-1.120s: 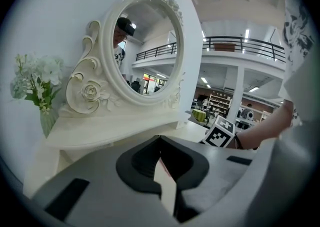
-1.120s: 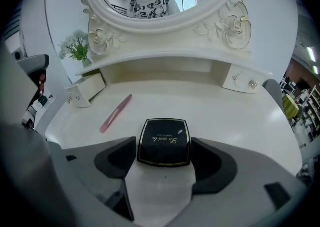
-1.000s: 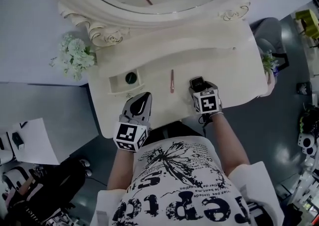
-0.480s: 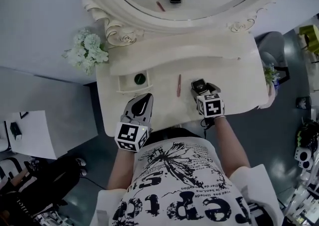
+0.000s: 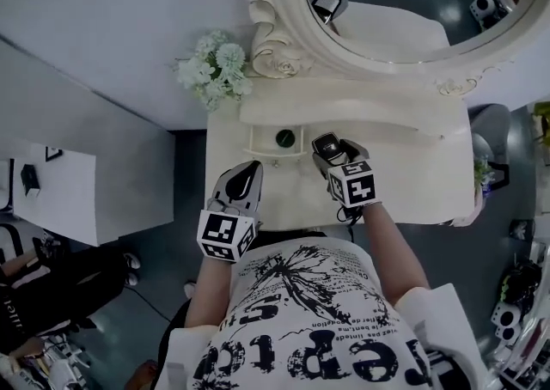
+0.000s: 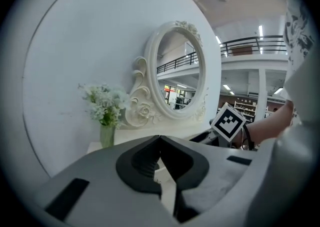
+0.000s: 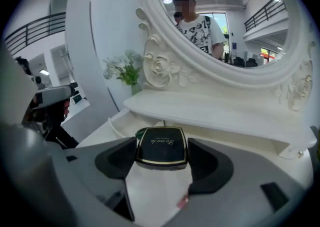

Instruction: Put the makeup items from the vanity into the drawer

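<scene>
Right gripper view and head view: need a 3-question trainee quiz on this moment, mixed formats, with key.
1. True or false: the left gripper is shut with nothing in it.
2. What does the right gripper hold? A) a black compact B) a perfume bottle C) a hairbrush
3. Fill in: the round dark item lies in the open ____.
Key: 1 true; 2 A; 3 drawer.
</scene>
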Tool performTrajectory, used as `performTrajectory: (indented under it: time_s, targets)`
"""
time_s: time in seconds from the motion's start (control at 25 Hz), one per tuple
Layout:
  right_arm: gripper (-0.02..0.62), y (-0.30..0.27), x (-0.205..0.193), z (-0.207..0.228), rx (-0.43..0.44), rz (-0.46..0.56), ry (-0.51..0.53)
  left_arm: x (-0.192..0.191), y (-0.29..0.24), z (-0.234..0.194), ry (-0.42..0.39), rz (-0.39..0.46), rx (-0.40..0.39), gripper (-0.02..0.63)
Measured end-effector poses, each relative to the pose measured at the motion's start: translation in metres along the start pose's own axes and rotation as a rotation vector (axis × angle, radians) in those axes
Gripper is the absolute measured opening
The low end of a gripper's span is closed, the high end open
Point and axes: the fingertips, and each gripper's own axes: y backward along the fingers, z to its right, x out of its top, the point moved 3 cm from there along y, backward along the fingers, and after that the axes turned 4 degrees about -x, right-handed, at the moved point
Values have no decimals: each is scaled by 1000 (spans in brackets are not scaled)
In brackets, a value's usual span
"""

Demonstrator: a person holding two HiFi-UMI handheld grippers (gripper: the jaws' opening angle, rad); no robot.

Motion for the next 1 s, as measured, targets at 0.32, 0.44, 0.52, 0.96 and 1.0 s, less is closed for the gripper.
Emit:
performTrajectory:
  time_s: [0.32, 0.44, 0.52, 0.96, 1.0]
  targets:
    - [330, -45, 26, -73, 122, -24, 125, -6, 49, -43, 44, 29, 134, 20]
    - [330, -57, 33, -83, 135, -24, 120, -10, 61, -56, 63, 28, 172, 20]
    - [330, -61, 38, -85, 121, -18, 127, -11, 66, -61, 72, 28, 184, 20]
    - [331, -31, 22, -39, -6, 21, 12, -3, 32, -46, 34, 24, 59, 20]
    - [330, -28, 16, -28, -35, 15, -9, -2, 25, -43, 27, 21, 36, 20]
